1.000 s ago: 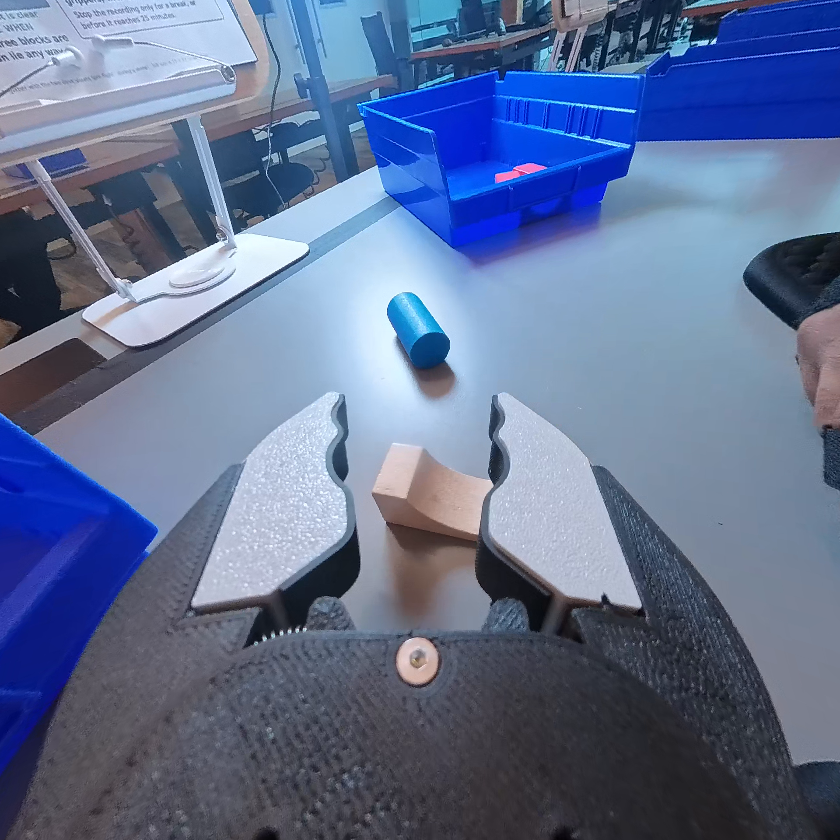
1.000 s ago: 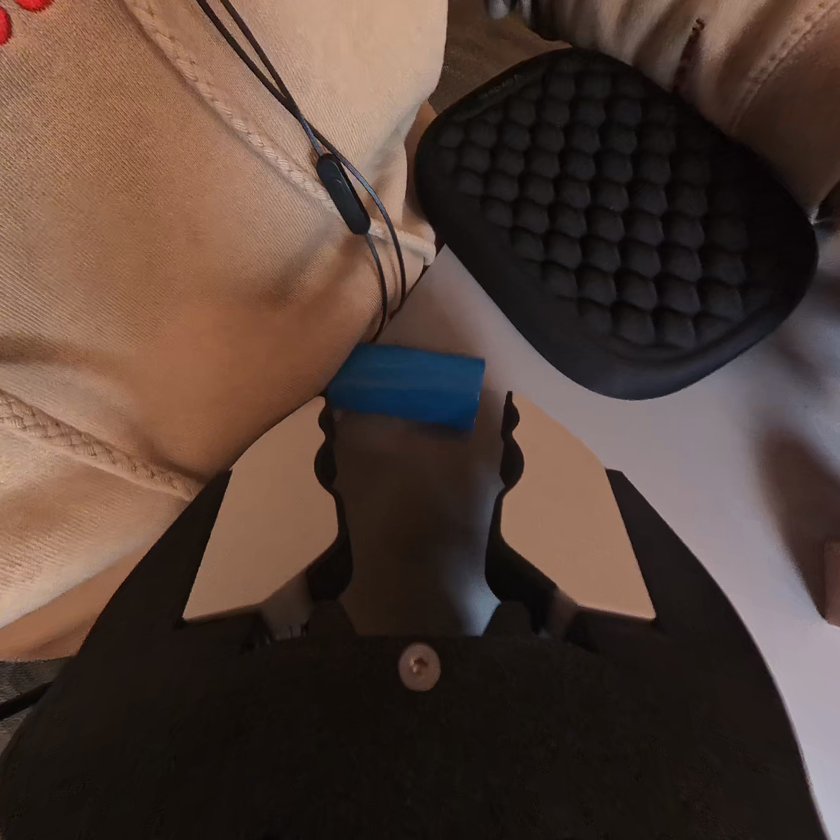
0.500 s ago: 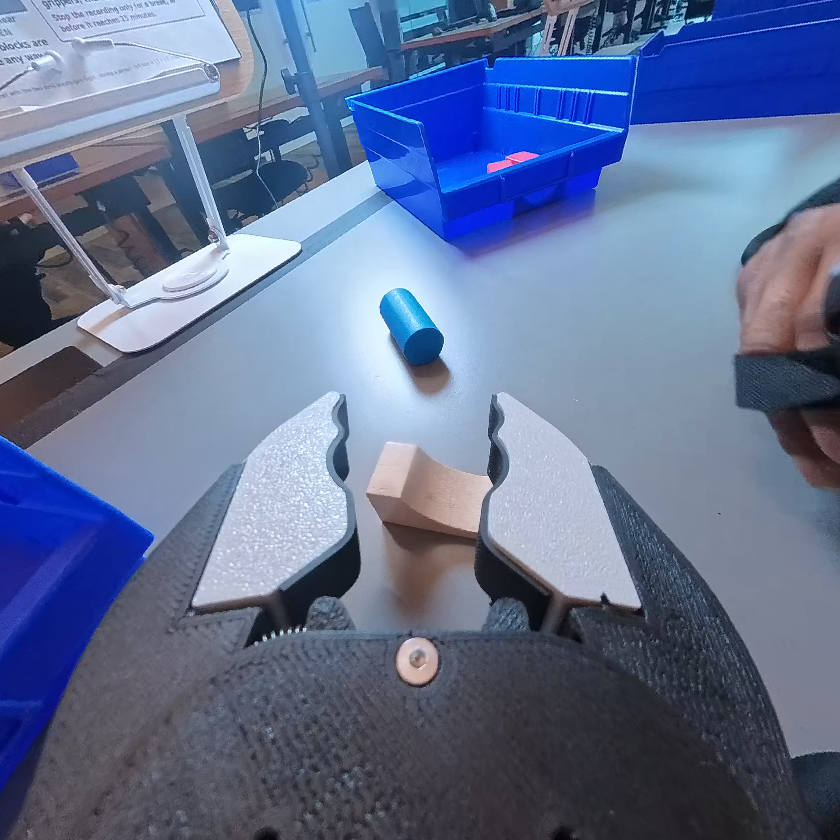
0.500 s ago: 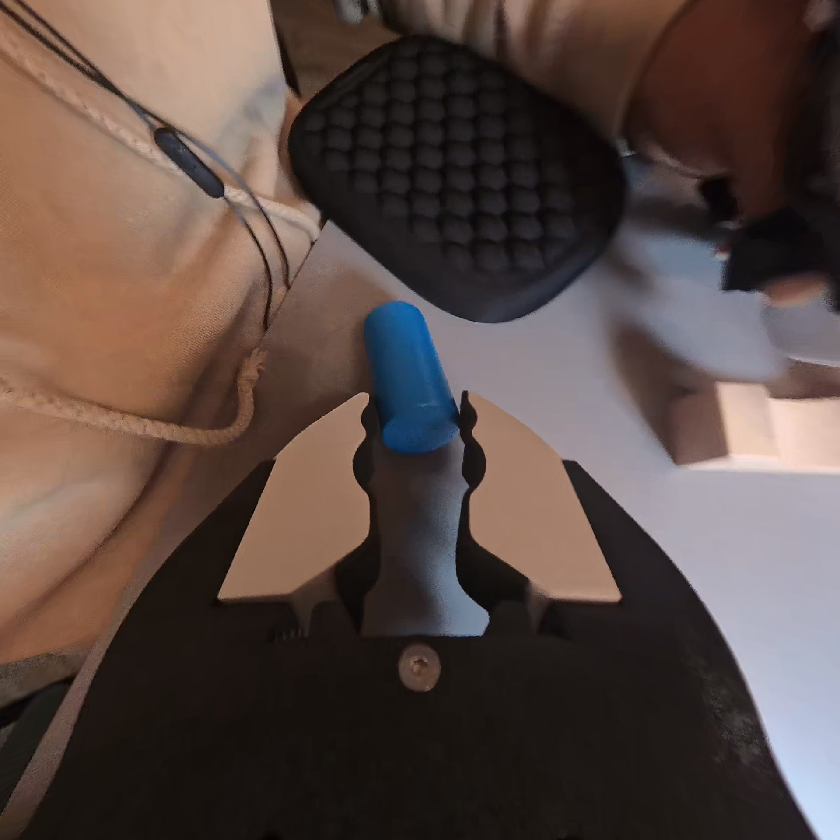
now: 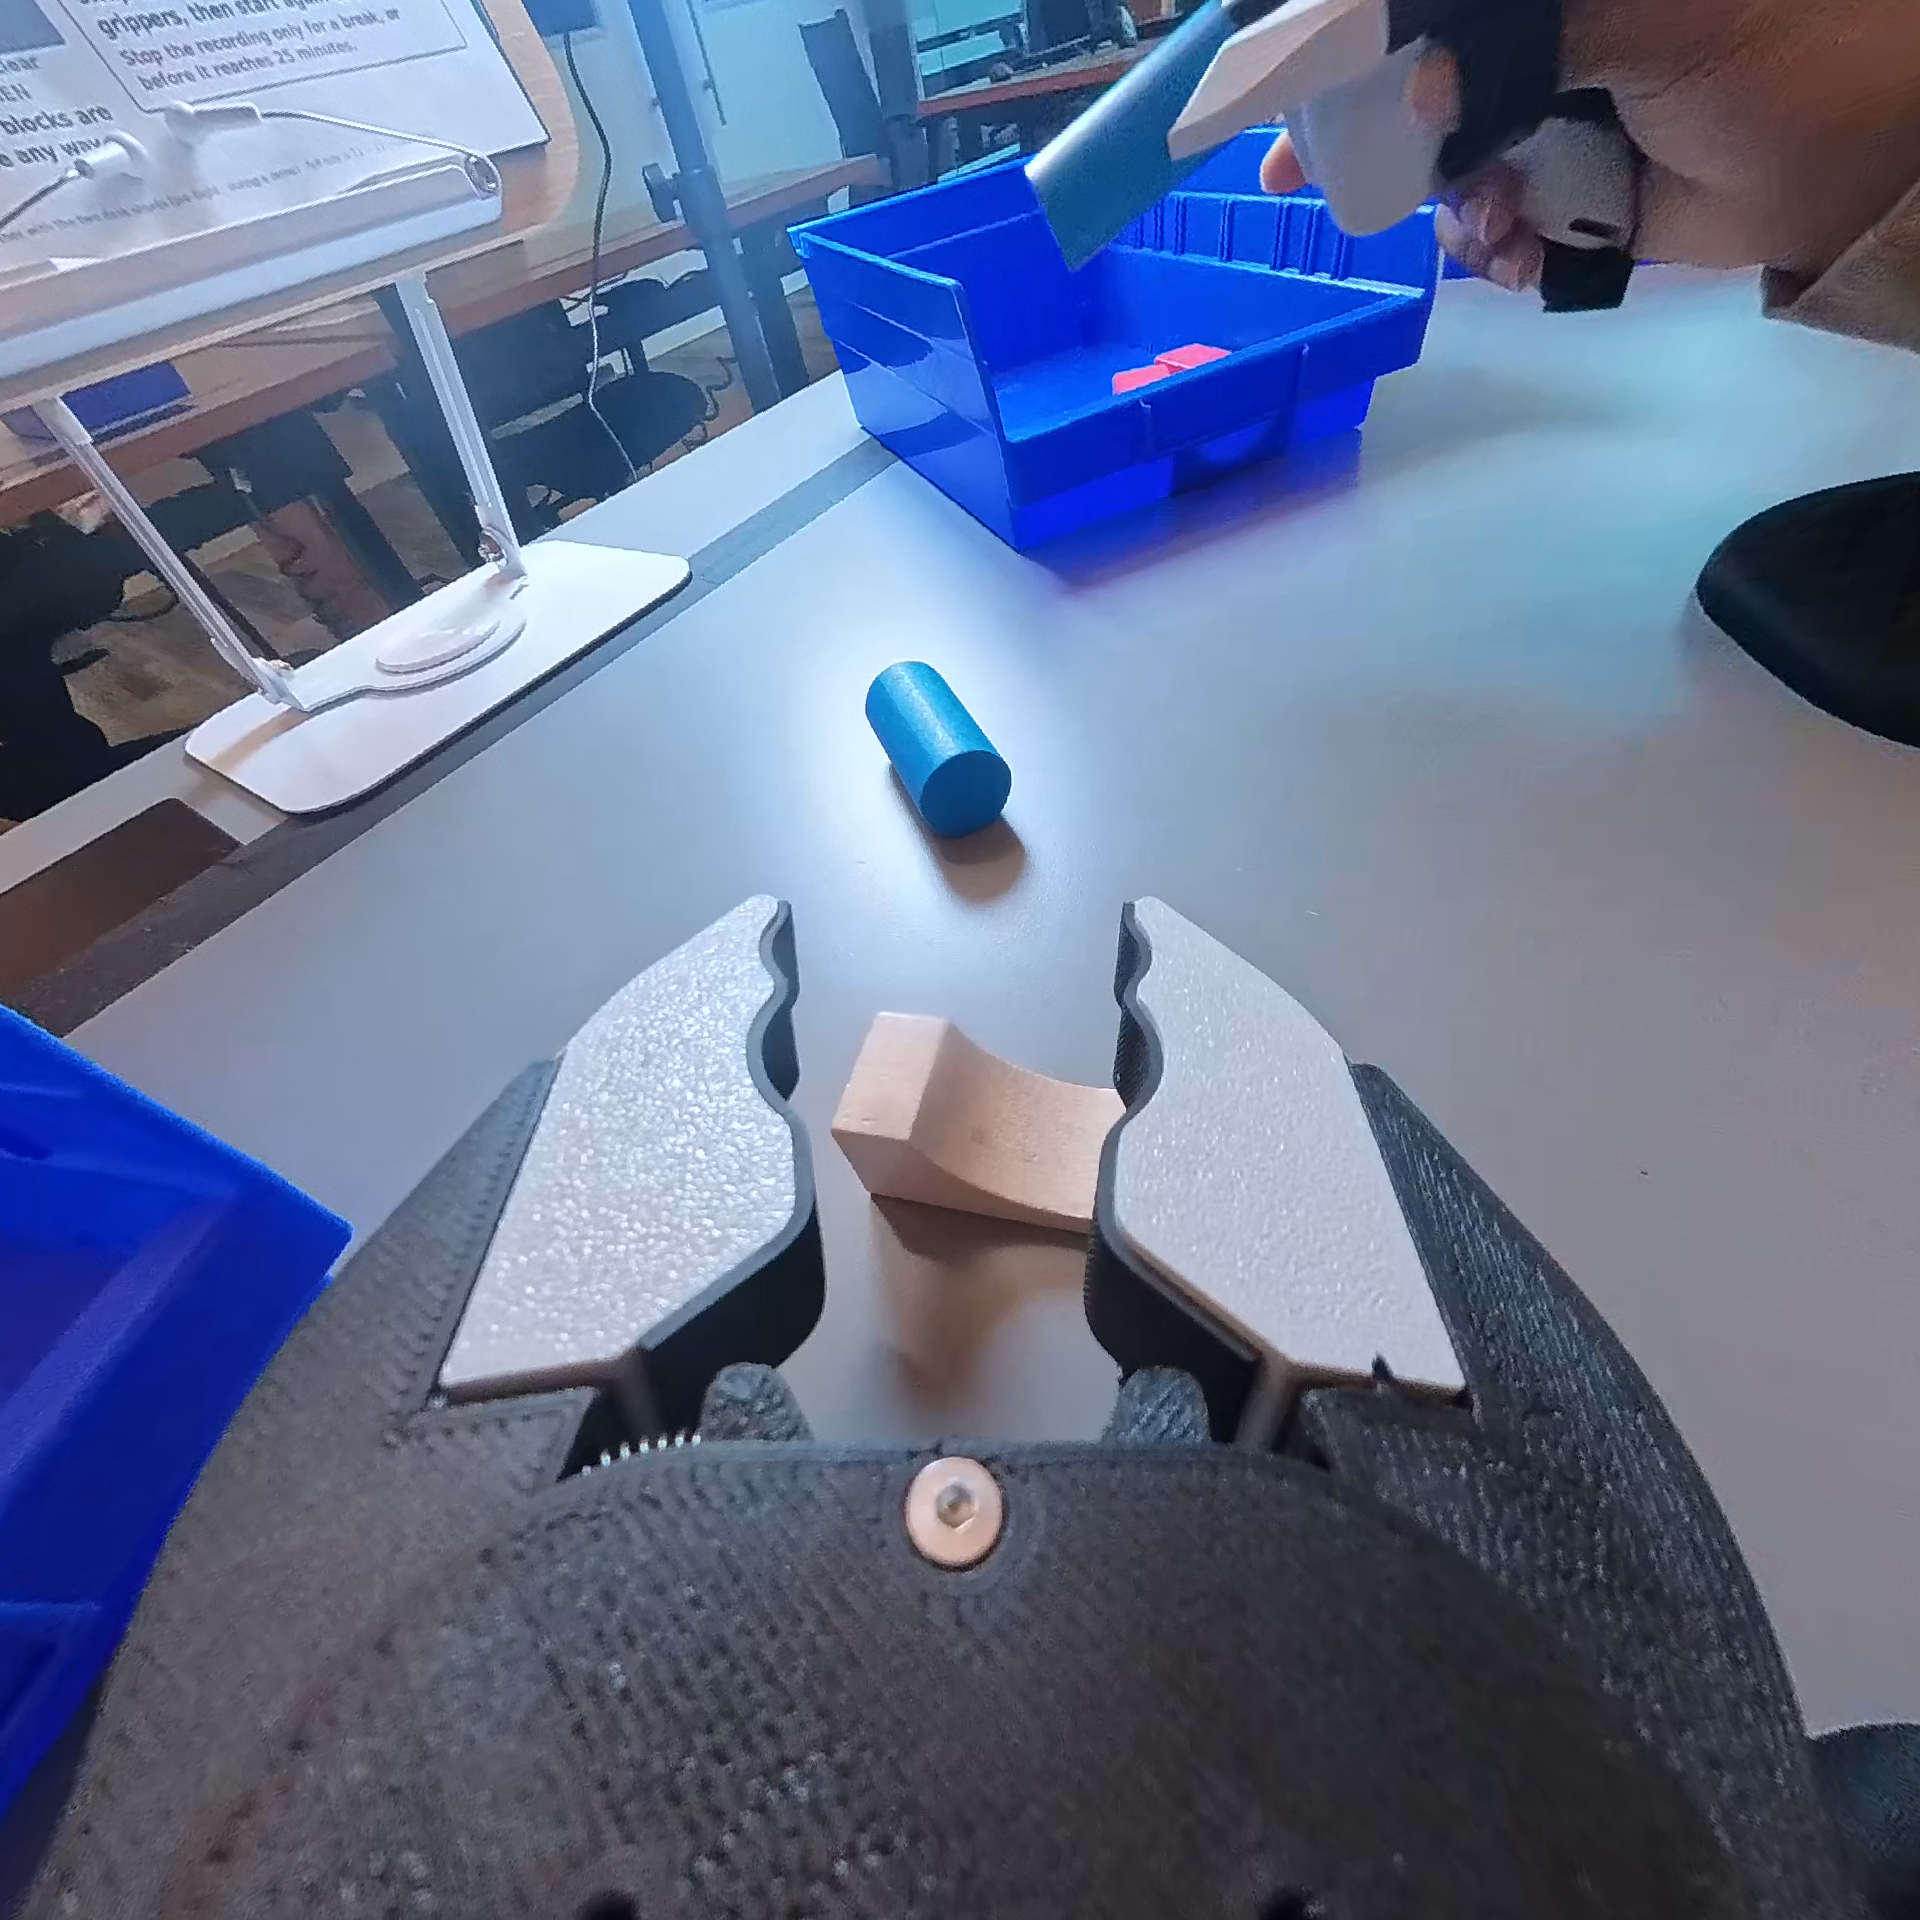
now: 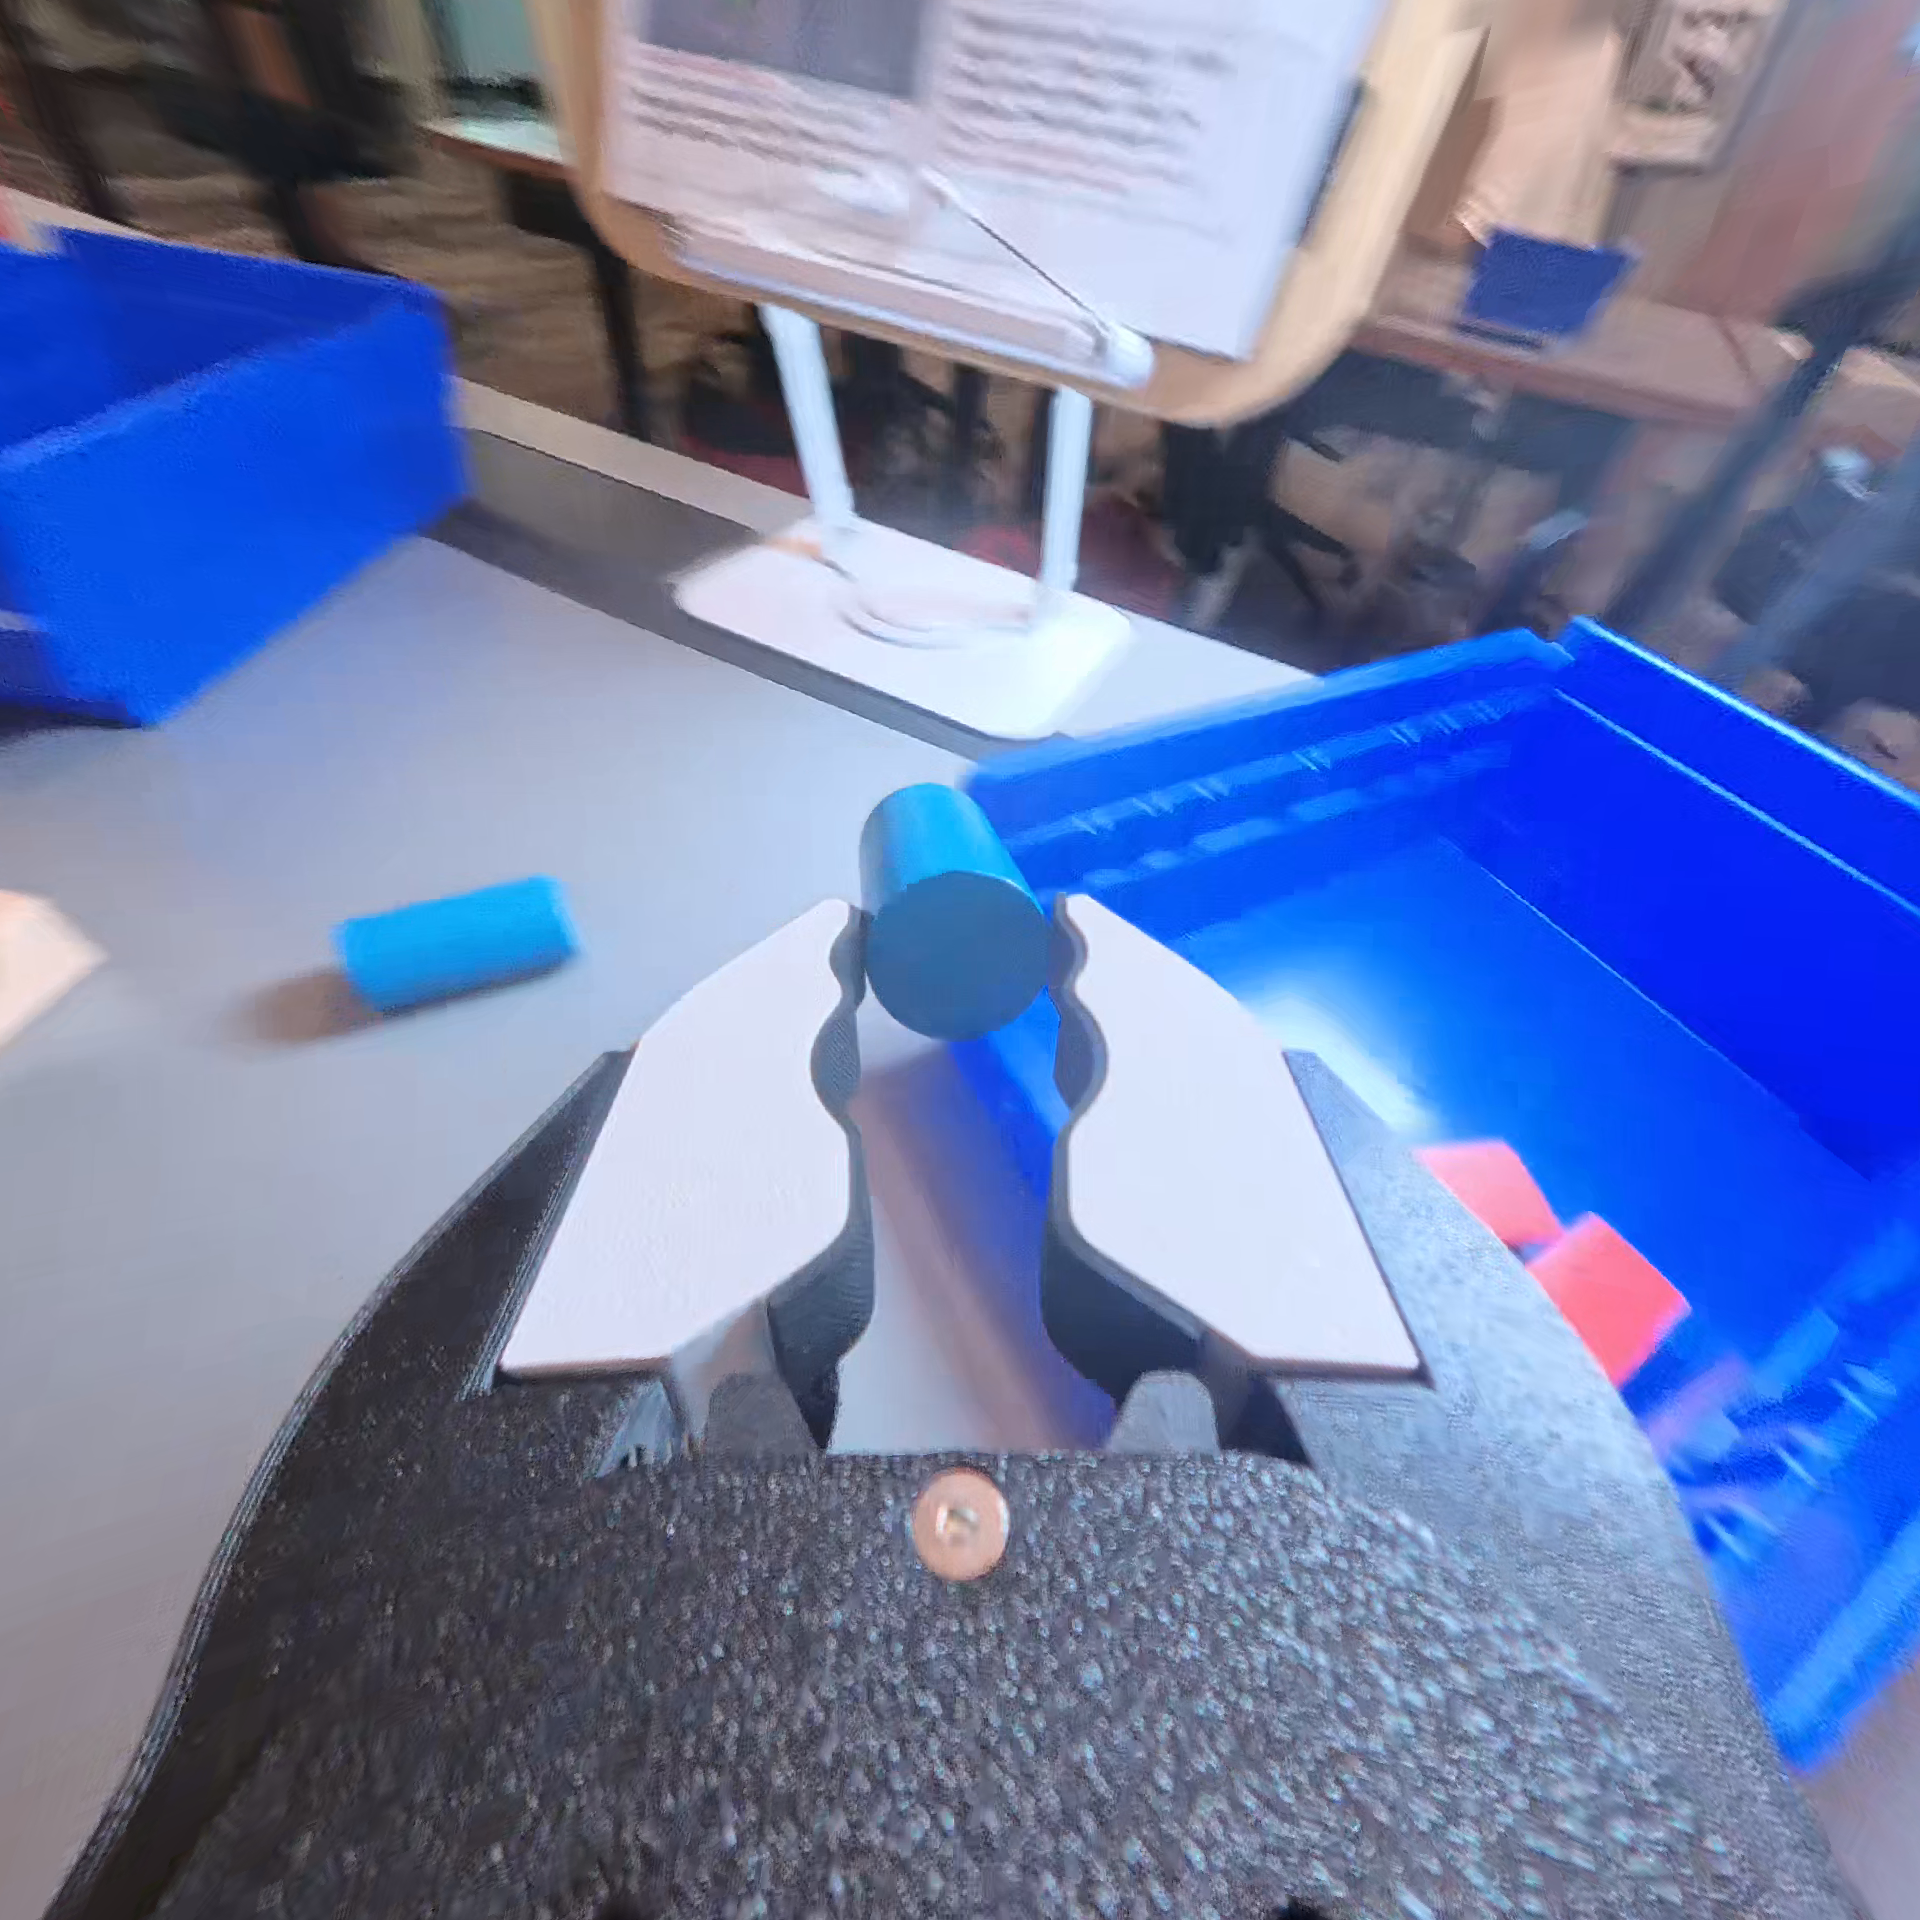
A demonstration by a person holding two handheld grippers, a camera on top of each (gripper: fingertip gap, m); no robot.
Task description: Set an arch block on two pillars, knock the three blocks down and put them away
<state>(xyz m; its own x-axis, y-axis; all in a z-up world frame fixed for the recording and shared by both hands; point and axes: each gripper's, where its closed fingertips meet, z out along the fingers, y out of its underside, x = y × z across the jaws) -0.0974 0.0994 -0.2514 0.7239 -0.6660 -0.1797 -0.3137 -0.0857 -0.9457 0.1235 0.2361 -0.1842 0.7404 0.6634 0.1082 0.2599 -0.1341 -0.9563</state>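
Note:
The wooden arch block [image 5: 977,1127] lies on the grey table between the fingers of my left gripper [image 5: 956,920], which is open and not touching it. One blue cylinder [image 5: 938,746] lies on its side just beyond. My right gripper [image 6: 951,935] is shut on the second blue cylinder [image 6: 951,940] and holds it in the air at the near rim of the blue bin [image 6: 1247,717]. The left wrist view shows that gripper [image 5: 1174,135] with its cylinder [image 5: 1107,177], blurred, above the bin [image 5: 935,343]. The lying cylinder [image 6: 457,940] shows at the left of the right wrist view.
Red blocks [image 6: 1558,1247] lie in the bin. A white document stand [image 5: 436,644] sits at the table's far edge. Another blue bin [image 5: 125,1299] is close on my left. A black pad [image 5: 1829,613] lies at the right. My right fingertips sit around 30 cm from my left ones.
My right gripper closed on the blue cylinder near the person's body, lifted it and swung it over to the blue bin. My left gripper stayed open over the arch block.

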